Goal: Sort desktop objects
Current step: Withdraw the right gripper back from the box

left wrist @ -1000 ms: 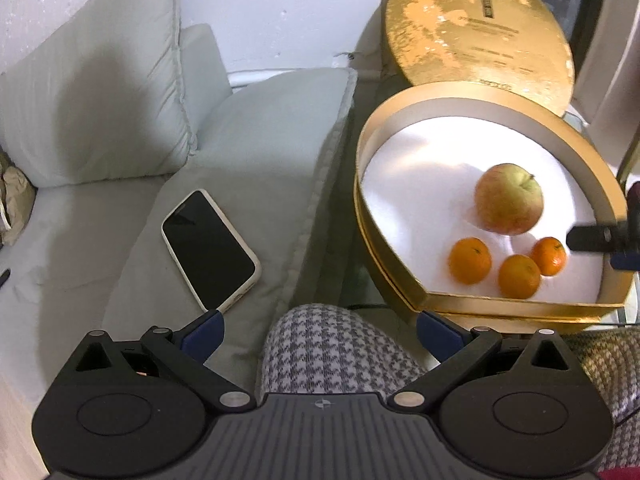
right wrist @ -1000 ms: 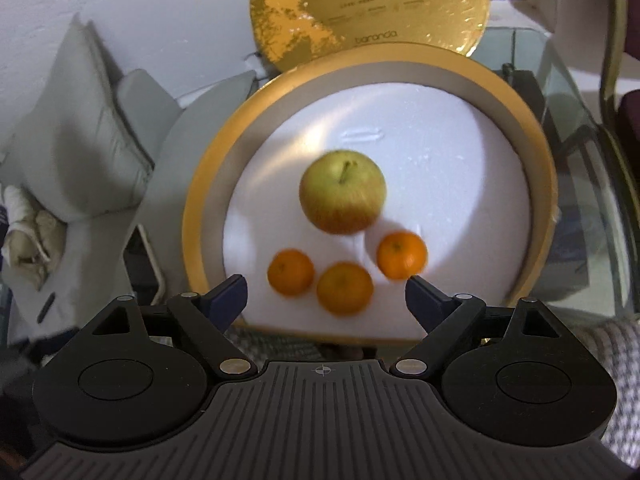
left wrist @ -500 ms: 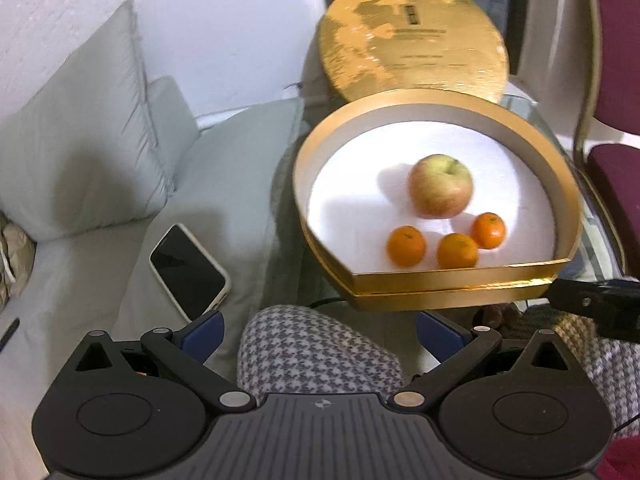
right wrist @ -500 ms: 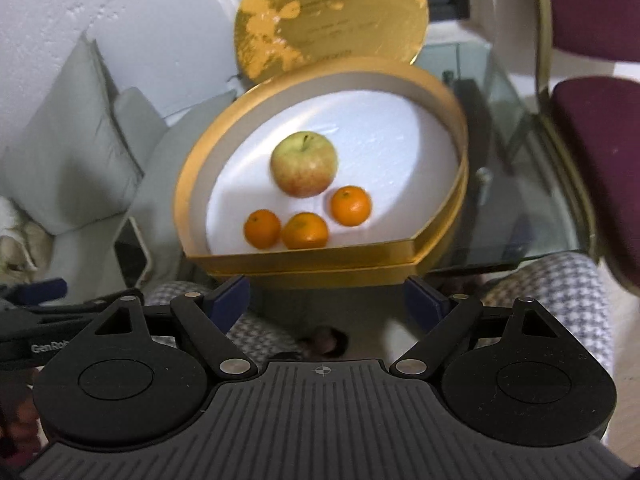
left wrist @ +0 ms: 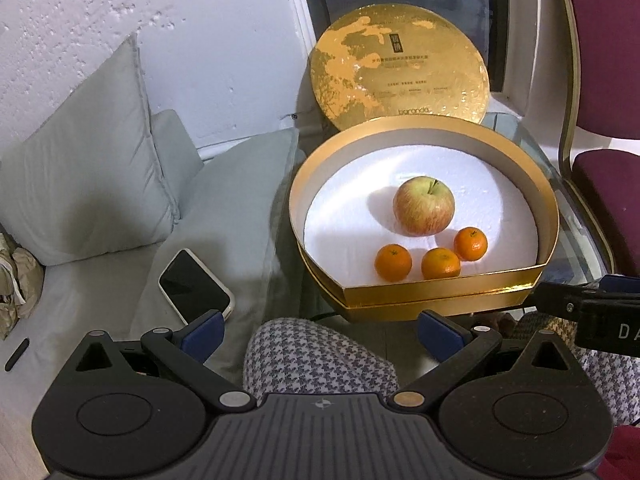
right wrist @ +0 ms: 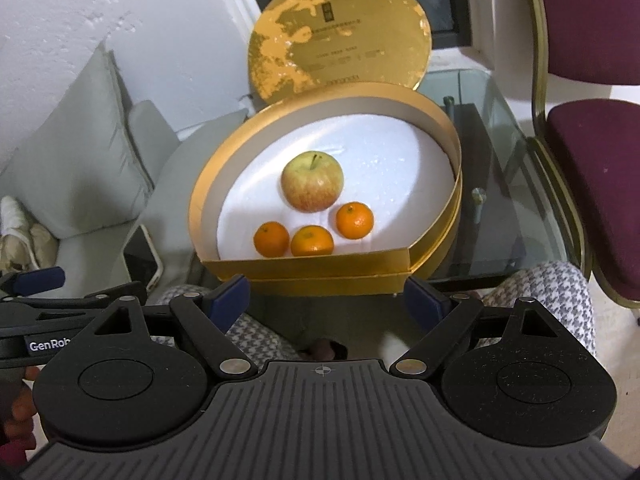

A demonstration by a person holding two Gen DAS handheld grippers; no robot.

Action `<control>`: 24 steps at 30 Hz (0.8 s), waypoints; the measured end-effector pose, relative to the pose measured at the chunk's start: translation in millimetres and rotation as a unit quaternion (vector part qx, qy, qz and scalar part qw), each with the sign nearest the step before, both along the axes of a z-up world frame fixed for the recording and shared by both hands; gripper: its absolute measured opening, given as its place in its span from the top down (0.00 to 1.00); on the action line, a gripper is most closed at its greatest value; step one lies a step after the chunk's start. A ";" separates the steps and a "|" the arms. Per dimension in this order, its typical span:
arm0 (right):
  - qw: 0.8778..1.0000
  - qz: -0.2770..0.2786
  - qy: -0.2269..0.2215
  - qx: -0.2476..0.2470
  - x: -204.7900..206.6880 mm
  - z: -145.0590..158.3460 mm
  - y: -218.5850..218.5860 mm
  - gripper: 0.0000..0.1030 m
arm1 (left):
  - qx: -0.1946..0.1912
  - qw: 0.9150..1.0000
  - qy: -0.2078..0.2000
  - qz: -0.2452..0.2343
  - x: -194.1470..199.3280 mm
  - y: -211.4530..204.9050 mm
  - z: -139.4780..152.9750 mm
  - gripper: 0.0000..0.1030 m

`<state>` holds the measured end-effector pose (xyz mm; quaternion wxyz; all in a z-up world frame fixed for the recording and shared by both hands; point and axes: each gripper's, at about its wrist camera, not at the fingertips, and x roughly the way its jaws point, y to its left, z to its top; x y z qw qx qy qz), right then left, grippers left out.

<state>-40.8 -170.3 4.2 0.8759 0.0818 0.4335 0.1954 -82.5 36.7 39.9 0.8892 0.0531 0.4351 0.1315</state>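
Observation:
A round gold box (left wrist: 516, 280) (right wrist: 320, 270) with a white foam floor sits on a glass table. Inside lie an apple (left wrist: 424, 206) (right wrist: 312, 186) and three small oranges (left wrist: 393, 263) (right wrist: 312, 240) in front of it. The gold lid (left wrist: 400, 68) (right wrist: 340, 40) leans upright behind the box. My left gripper (left wrist: 320, 330) is open and empty, held back above a knee in checked trousers. My right gripper (right wrist: 326, 298) is open and empty too, short of the box's front wall. The left tool's fingertip (right wrist: 32, 280) shows at the right wrist view's left edge.
A phone (left wrist: 195, 285) lies face up on a grey cushion (left wrist: 224, 208) left of the table. A maroon chair (left wrist: 604, 120) (right wrist: 592, 152) stands to the right. Checked-trousered knees (left wrist: 316, 356) (right wrist: 548, 292) are below the grippers. The glass table (right wrist: 492, 184) extends right of the box.
Both grippers have pulled back and up from the box, so the box and fruit look smaller and farther. Both stay open and empty.

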 end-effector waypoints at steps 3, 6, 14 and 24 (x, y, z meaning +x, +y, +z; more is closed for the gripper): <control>1.000 -0.001 -0.005 0.000 -1.6 3.6 -1.4 0.14 | 0.001 1.000 -0.007 -0.003 -1.7 -2.1 3.4 0.01; 1.000 -0.003 -0.012 -0.001 -3.8 8.6 -3.0 0.14 | -0.001 1.000 -0.015 -0.006 -3.2 -3.5 7.6 0.01; 0.999 -0.014 -0.032 0.002 -9.6 21.1 -7.8 0.14 | -0.005 0.999 -0.044 -0.010 -7.3 -3.3 18.7 0.01; 0.998 -0.014 -0.056 0.006 -14.8 30.2 -9.3 0.13 | -0.014 0.998 -0.055 -0.007 -11.8 0.7 20.4 0.01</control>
